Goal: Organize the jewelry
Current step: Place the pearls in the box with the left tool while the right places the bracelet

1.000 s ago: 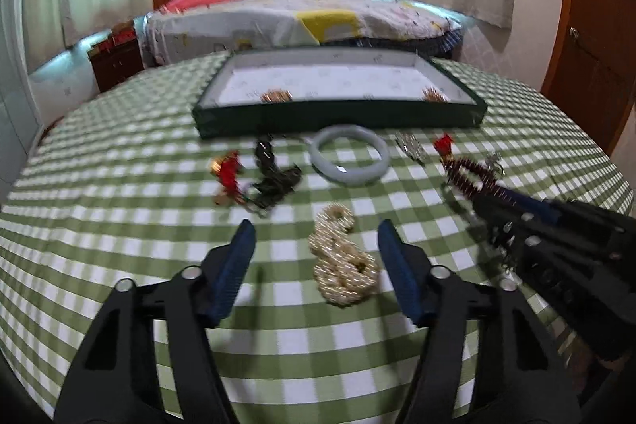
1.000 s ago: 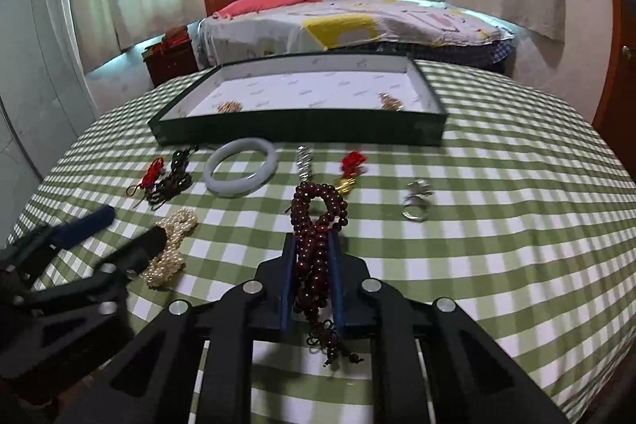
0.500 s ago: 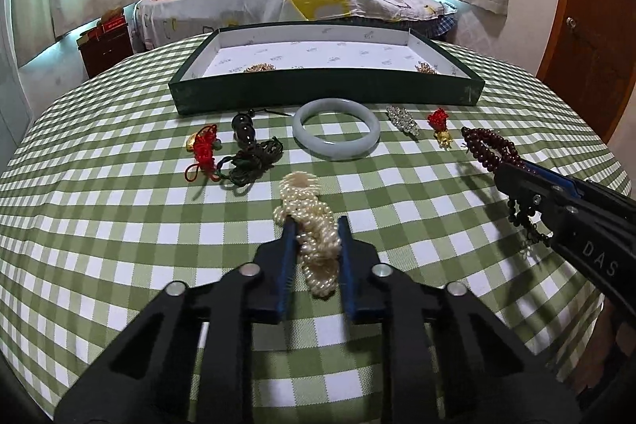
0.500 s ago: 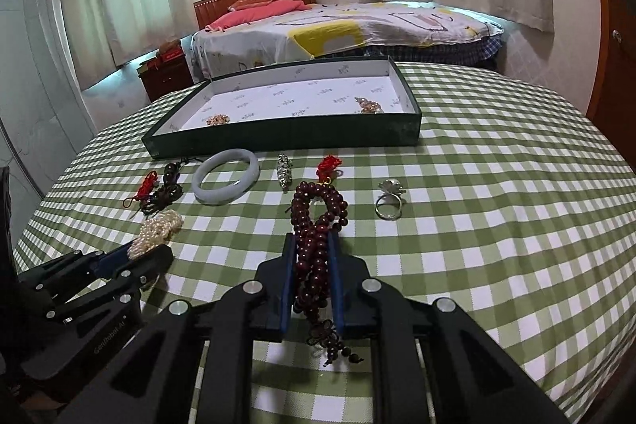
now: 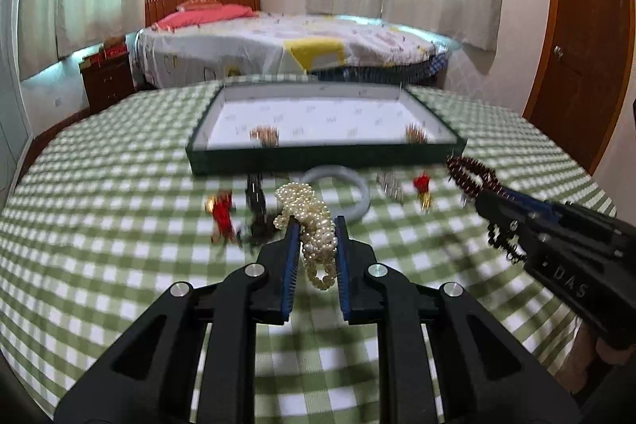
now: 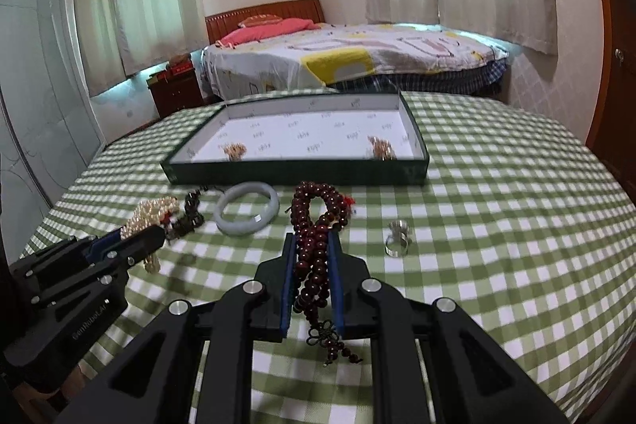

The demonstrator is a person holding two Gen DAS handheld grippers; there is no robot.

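My left gripper (image 5: 316,219) is shut on a cream pearl strand (image 5: 302,197), lifted off the green checked tablecloth (image 5: 119,265), its lower loop hanging between the blue pads. My right gripper (image 6: 312,237) is shut on a dark red bead bracelet (image 6: 314,193), whose knotted tail dangles below the fingers. Both hang side by side short of the dark green tray (image 5: 318,157) with its white lining. Two small gold pieces (image 5: 264,134) lie near the tray's front corners. The right gripper (image 5: 483,191) also shows at the right of the left wrist view.
On the cloth before the tray lie a pale jade bangle (image 6: 246,213), a red knot charm (image 5: 222,213), a dark bead strand (image 5: 256,201), a silver piece (image 5: 389,183), a red and gold charm (image 5: 422,185) and a silver ring (image 6: 397,239). A bed stands beyond the table.
The left gripper's jaws closed on the pearl strand and raised it off the cloth. The right gripper rose a little with the bead bracelet still in it.
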